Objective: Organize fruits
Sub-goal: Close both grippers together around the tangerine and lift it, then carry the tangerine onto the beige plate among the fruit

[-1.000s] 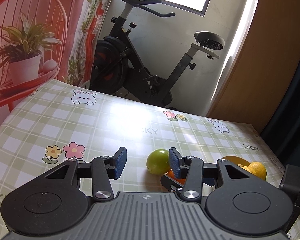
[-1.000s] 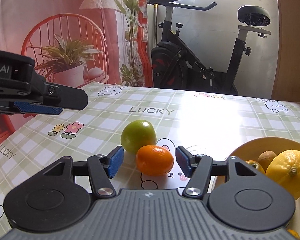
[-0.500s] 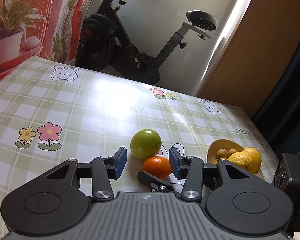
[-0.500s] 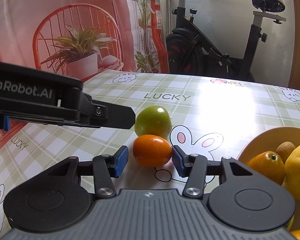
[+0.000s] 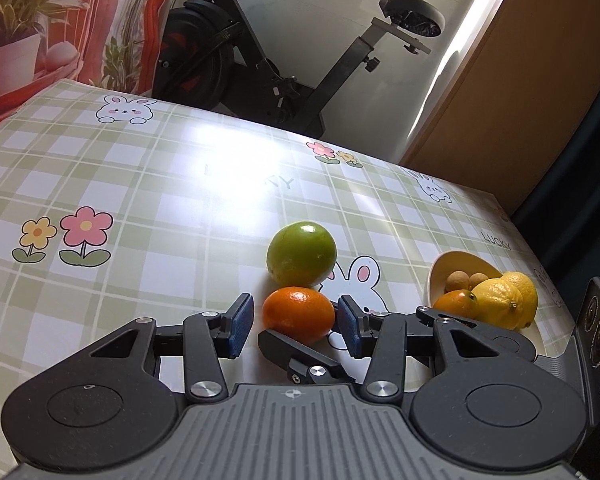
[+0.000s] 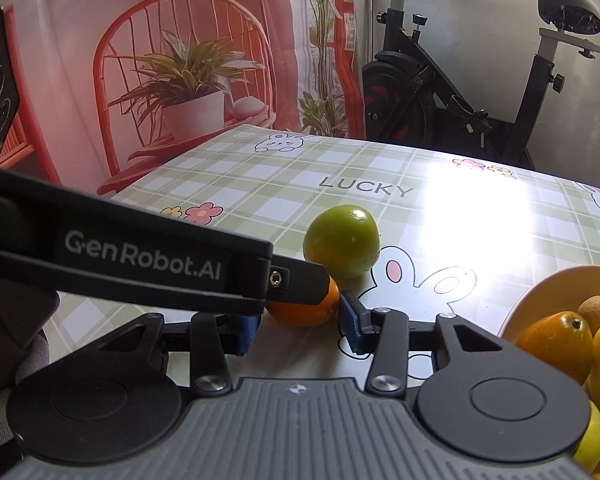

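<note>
An orange (image 6: 304, 312) lies on the checked tablecloth between the blue pads of my right gripper (image 6: 300, 326). Its jaws have narrowed onto the fruit, and the right pad touches its side. My left gripper (image 5: 296, 326) hovers open just above and behind the same orange (image 5: 299, 314), holding nothing. One of its black fingers (image 6: 300, 278) crosses the right wrist view and hides the orange's top. A finger of my right gripper (image 5: 296, 354) shows under the orange in the left wrist view. A green round fruit (image 5: 302, 254) (image 6: 342, 240) sits right behind the orange.
A yellow bowl (image 5: 432, 280) (image 6: 548, 284) at the right holds lemons, an orange fruit and small brown fruits. The tablecloth (image 5: 180, 200) stretches bare to the left and back. An exercise bike (image 5: 260, 60) stands beyond the far edge.
My right gripper's jaws have narrowed onto the orange. My left gripper has swung in from the left over the orange, keeping the same opening.
</note>
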The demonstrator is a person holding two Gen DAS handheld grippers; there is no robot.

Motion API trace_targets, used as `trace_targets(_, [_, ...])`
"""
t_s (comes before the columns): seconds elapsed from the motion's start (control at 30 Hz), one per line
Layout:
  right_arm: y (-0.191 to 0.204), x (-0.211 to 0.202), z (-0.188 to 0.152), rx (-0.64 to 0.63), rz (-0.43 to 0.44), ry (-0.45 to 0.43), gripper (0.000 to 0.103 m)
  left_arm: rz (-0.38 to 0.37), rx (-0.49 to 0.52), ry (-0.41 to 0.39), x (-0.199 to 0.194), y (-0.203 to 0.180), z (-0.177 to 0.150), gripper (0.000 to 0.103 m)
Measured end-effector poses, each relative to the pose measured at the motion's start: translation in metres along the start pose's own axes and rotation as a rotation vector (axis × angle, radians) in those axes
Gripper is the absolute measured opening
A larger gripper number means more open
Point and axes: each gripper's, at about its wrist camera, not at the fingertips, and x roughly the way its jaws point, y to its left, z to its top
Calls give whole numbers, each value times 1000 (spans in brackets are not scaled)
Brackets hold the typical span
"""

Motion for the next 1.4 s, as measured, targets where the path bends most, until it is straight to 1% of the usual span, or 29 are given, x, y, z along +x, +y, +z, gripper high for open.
trace_targets(0.17, [-1, 0, 0, 5, 7, 0, 45, -14, -23, -1, 4, 5, 0, 48])
trace_targets(0.2, [-1, 0, 0, 6, 9, -1, 45, -16, -24, -4, 5, 5, -1, 47])
trace_targets(0.23, [-1, 0, 0, 5, 12, 0, 45, -19, -23, -10, 5, 4, -3, 43])
trace_targets(0.47, [-3, -10, -4, 10, 52, -30, 45, 6, -4, -48, -5, -4, -13, 43])
trace_targets(0.6, [1, -18, -6, -16, 69, -69, 45, 27, -5, -71, -14, -9, -14, 43])
trace_targets(0.83, [8, -37, -14, -47, 92, -146, 45, 80, 3, -136, -35, -26, -24, 43])
trace_targets(0.93, [7, -48, -18, -30, 99, -162, 45, 86, 16, -139, -41, -34, -27, 43])
trace_targets(1.03, [-2, -65, -24, 55, 135, -176, 45, 88, 22, -139, -48, -47, -33, 44])
trace_targets(1.07, [-4, -70, -26, 63, 140, -181, 45, 86, 25, -138, -51, -50, -34, 44])
trace_targets(1.4, [-10, -106, -30, 66, 119, -218, 45, 84, 63, -150, -63, -79, -41, 44])
